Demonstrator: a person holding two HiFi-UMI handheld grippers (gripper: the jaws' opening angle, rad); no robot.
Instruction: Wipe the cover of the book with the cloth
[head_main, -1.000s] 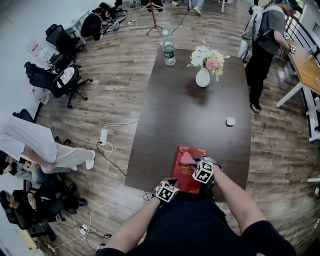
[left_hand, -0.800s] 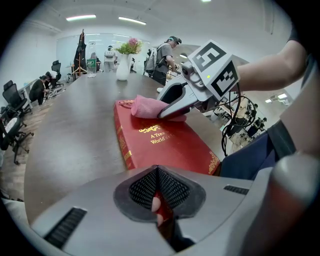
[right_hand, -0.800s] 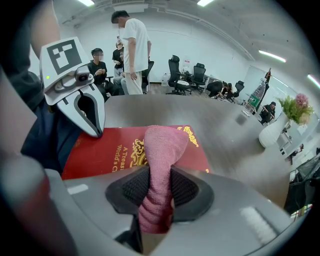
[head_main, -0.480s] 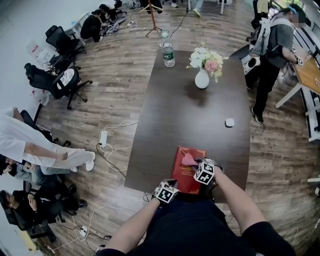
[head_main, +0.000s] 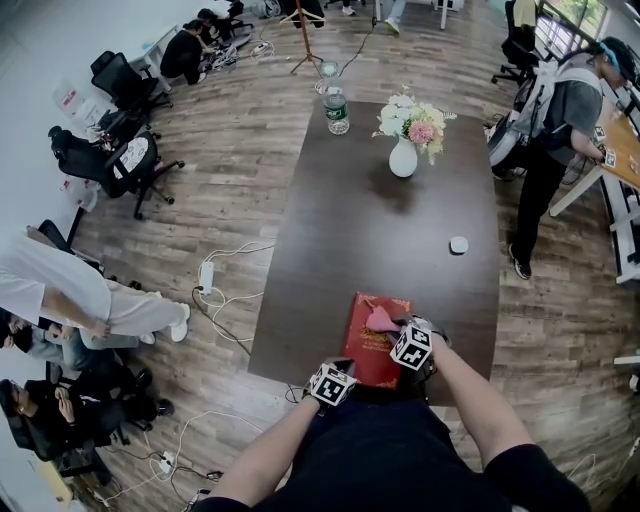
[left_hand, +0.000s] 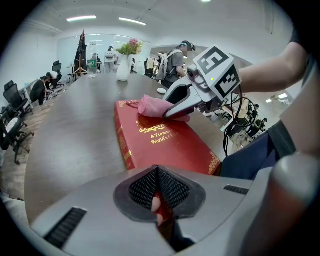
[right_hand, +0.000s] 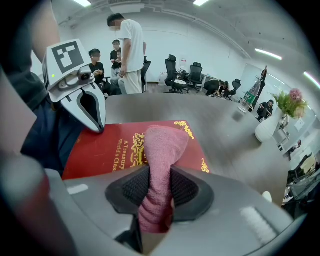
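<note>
Red, hardbound, and cover up, the book (head_main: 372, 345) lies at the 6 o'clock edge of the dark bench (head_main: 380, 220), right in front of the person. Its long axis runs from 6 to 12 o'clock, with only a slight lean. The spine faces 9 o'clock, and the gold title reads upright from the near side, so the head of the book points to 12.

The right gripper (right_hand: 157, 192) has its fingers clamped on a pink cloth (right_hand: 162, 150). The free end of the cloth droops forward onto the cover, touching it on the half nearer 12 o'clock. The left gripper (left_hand: 157, 192) sits at the book's 7 o'clock corner. Its fingers are together on a sliver of red, which looks like the book's near edge pinched to steady it.

Wiping appears to be in hand, with the cloth on the cover and much of the near half yet to be covered. The next move calls for a flat drag of the cloth along the long axis toward 6 o'clock. It needs enough downward press to keep the fabric in contact. The left grip should hold so the book cannot slide off the bench edge. A vase (head_main: 403, 157) stands well apart at 12 o'clock.
</note>
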